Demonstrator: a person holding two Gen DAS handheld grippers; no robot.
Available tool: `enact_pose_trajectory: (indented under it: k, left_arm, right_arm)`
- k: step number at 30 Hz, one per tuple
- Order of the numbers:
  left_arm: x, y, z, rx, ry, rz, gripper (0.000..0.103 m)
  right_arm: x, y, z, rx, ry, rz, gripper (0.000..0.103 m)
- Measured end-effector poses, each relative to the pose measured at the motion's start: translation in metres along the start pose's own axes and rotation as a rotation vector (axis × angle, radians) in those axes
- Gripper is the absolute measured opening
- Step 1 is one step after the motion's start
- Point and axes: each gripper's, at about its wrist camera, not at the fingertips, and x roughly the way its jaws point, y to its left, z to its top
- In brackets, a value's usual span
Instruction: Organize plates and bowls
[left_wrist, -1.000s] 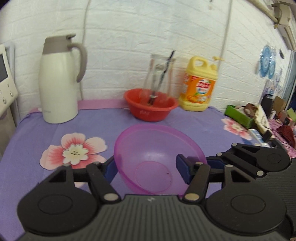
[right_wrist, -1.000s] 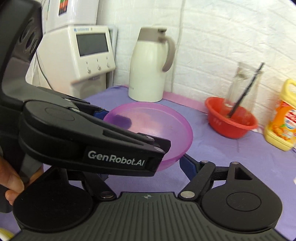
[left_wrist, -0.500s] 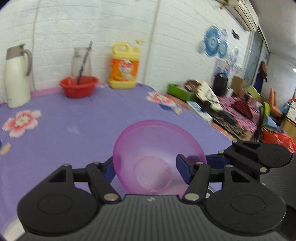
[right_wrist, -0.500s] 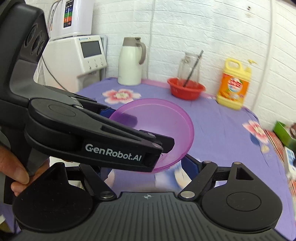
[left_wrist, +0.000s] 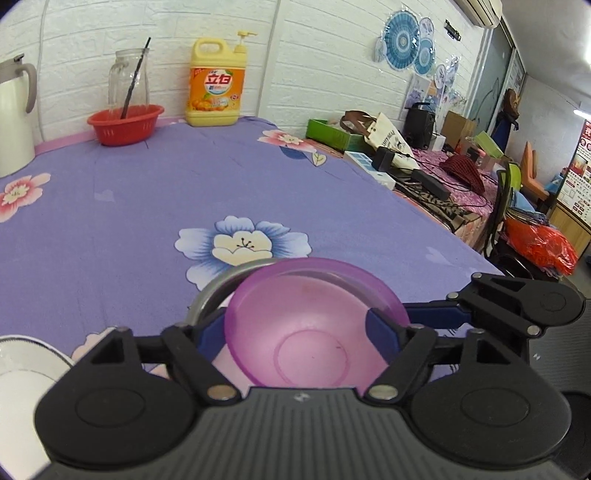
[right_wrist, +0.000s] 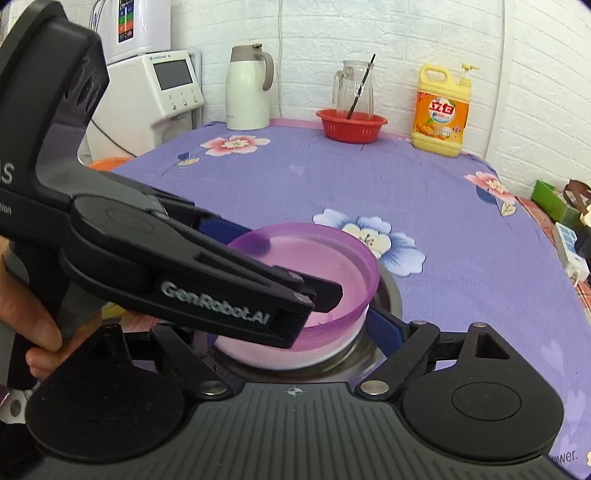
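Note:
The translucent purple bowl (left_wrist: 314, 325) (right_wrist: 332, 258) rests nested in a steel bowl (left_wrist: 207, 295) (right_wrist: 388, 291) on the purple flowered tablecloth, near its front. My left gripper (left_wrist: 295, 328) straddles it with its jaws opening. The blue pads (left_wrist: 208, 332) stand a little off the rim. In the right wrist view the left gripper (right_wrist: 284, 264) crosses over the bowl. My right gripper (right_wrist: 288, 325) also brackets both bowls. Its right pad (right_wrist: 384, 325) lies by their side, and its left finger is hidden behind the left gripper.
A white plate (left_wrist: 22, 376) lies at the lower left. Along the back wall stand a white thermos jug (right_wrist: 247, 92), a red basket (right_wrist: 351, 125) with a glass jug, and a yellow detergent bottle (right_wrist: 441, 110). A cluttered side table (left_wrist: 424, 166) borders the right edge.
Both grippers carried the purple bowl away from the back wall toward the table's front and set it down into the steel bowl. The left gripper's pads now stand wider apart.

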Motion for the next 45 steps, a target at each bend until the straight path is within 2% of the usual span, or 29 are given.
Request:
enact_pose_trajectory:
  k: [4, 6, 9, 11, 15, 19, 23, 30, 45]
  left_arm:
    - [-0.023, 0.011, 0.001, -0.050, -0.053, -0.011, 0.093]
    - [-0.039, 0.017, 0.002, -0.072, -0.110, 0.000, 0.093]
    - [-0.045, 0.024, 0.005, -0.110, -0.143, 0.024, 0.093]
    - [-0.039, 0.028, 0.006, -0.132, -0.123, 0.034, 0.093]
    - [-0.017, 0.034, 0.004, -0.154, -0.030, 0.071, 0.093]
    - [0.003, 0.038, 0.006, -0.135, 0.040, 0.074, 0.093]
    - [0.024, 0.040, 0.010, -0.100, 0.100, 0.095, 0.093]
    - [0.038, 0.039, 0.009, -0.077, 0.129, 0.098, 0.093]
    - [0.047, 0.039, 0.008, -0.081, 0.140, 0.093, 0.094]
  right_arm:
    - [-0.020, -0.010, -0.012, 0.079, -0.003, 0.002, 0.103]
    - [-0.034, -0.015, -0.021, 0.123, -0.013, 0.003, 0.103]
    - [-0.045, -0.022, -0.026, 0.195, -0.050, -0.010, 0.103]
    - [-0.042, -0.026, -0.022, 0.229, -0.076, -0.012, 0.103]
    - [-0.017, -0.032, -0.013, 0.284, -0.086, -0.023, 0.103]
    - [0.013, -0.033, -0.012, 0.283, -0.016, -0.074, 0.103]
    - [0.031, -0.038, -0.014, 0.299, 0.034, -0.081, 0.103]
    - [0.045, -0.042, -0.016, 0.326, 0.079, -0.091, 0.103]
    - [0.047, -0.036, -0.018, 0.333, 0.048, -0.139, 0.103]
